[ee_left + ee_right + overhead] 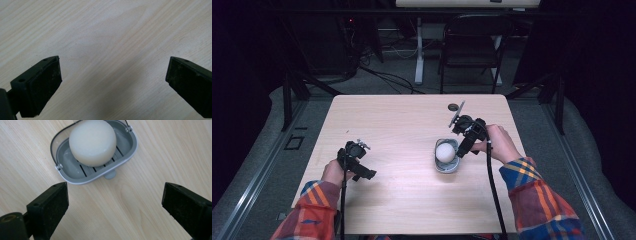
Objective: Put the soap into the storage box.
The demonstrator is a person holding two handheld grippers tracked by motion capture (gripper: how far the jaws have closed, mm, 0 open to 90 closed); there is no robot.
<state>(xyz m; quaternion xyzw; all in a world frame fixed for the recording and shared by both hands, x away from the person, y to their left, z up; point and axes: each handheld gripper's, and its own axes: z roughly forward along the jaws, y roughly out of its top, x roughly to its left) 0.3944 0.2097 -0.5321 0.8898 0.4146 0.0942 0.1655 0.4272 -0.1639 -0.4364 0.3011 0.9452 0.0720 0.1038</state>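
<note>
Two grippers, one soap, one dish — that is the count on this table (402, 200). At lower left of the high view the left gripper (362, 174) sits in a hand (333, 172) with a plaid sleeve (309, 212) behind it; its own view shows the jaws spread wide over bare pale wood, nothing between them. Right of centre lies the grey dish (446, 165), oval, with a slotted floor, a thin wire bail hinged at its sides and a small tab on the near rim in the right gripper view. One round white soap (445, 152) rests inside it. Just beside the dish, to its right, the right gripper (462, 150) points down toward it, held by the other hand (502, 145), with a cable (493, 190) trailing to the bottom edge. In the right gripper view its jaws stand wide apart and empty, the dish (75, 173) and soap (92, 142) lying beyond them at upper centre.

One dark round fitting (454, 106) marks the table near its far edge. Light wood grain covers the top. Beyond it, at upper right centre, stands one black folding chair (472, 47) on grey floor; one white table leg (418, 50) rises left of it, with cables on the floor at upper left and darkness around.
</note>
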